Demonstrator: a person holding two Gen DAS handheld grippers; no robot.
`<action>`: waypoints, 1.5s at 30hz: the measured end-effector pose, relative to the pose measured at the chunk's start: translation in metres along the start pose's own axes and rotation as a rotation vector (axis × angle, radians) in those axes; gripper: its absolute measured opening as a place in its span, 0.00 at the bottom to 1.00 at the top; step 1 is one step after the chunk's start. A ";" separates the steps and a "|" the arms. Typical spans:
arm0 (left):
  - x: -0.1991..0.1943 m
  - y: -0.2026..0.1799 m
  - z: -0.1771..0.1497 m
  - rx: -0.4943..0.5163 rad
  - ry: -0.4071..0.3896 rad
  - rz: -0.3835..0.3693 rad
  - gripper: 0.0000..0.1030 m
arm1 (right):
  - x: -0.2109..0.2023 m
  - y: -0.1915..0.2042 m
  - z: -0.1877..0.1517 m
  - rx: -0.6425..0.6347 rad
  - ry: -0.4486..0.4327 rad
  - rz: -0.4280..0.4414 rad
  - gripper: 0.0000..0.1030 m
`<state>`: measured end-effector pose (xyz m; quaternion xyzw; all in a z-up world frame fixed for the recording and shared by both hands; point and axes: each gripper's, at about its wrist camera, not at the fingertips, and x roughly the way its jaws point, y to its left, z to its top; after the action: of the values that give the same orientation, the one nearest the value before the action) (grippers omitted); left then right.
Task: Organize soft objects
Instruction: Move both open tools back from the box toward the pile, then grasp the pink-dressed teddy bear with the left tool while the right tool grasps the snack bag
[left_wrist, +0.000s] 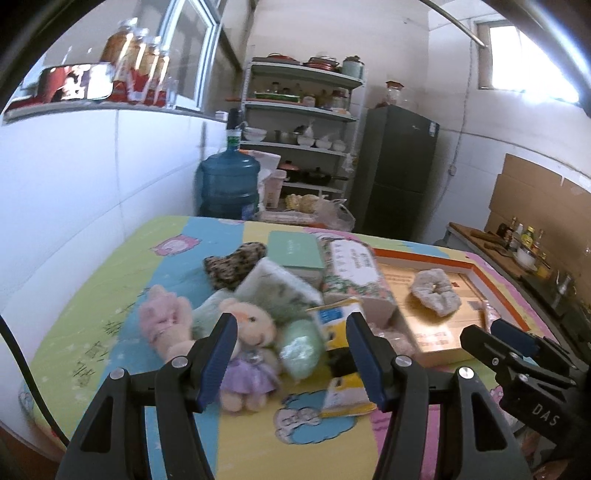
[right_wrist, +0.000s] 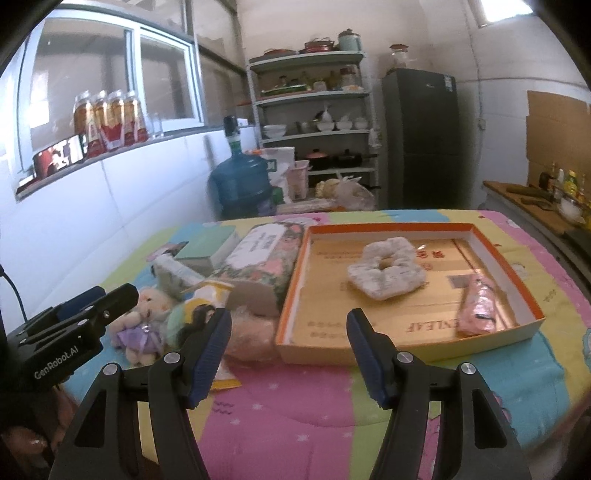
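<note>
Both the left gripper (left_wrist: 291, 354) and right gripper (right_wrist: 290, 350) hover with jaws apart, holding nothing. A plush bear (left_wrist: 247, 343) lies among boxes near the surface's left edge. A white scrunchie (right_wrist: 386, 271) rests inside the orange-rimmed tray (right_wrist: 295, 280).

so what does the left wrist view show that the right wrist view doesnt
Only the left wrist view shows the pink bunny plush and the dark speckled scrunchie on the left of the pile.

Only the right wrist view shows the whole orange-rimmed box and the pink packet inside it.

Both show the white scrunchie in the box, the bear plush in a purple dress, the floral tissue pack, and both tools open, left tool, right tool.
</note>
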<state>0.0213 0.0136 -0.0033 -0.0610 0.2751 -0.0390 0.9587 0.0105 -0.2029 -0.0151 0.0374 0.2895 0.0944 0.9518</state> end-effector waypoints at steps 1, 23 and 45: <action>0.000 0.005 -0.001 -0.005 0.002 0.005 0.59 | 0.002 0.004 -0.001 -0.004 0.003 0.006 0.65; 0.007 0.070 -0.015 -0.096 0.037 0.081 0.59 | 0.047 0.060 -0.009 -0.072 0.088 0.153 0.65; 0.036 0.103 -0.018 -0.161 0.102 0.081 0.59 | 0.085 0.073 -0.006 -0.092 0.141 0.160 0.58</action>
<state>0.0469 0.1100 -0.0512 -0.1247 0.3281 0.0193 0.9362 0.0646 -0.1146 -0.0569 0.0099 0.3470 0.1856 0.9193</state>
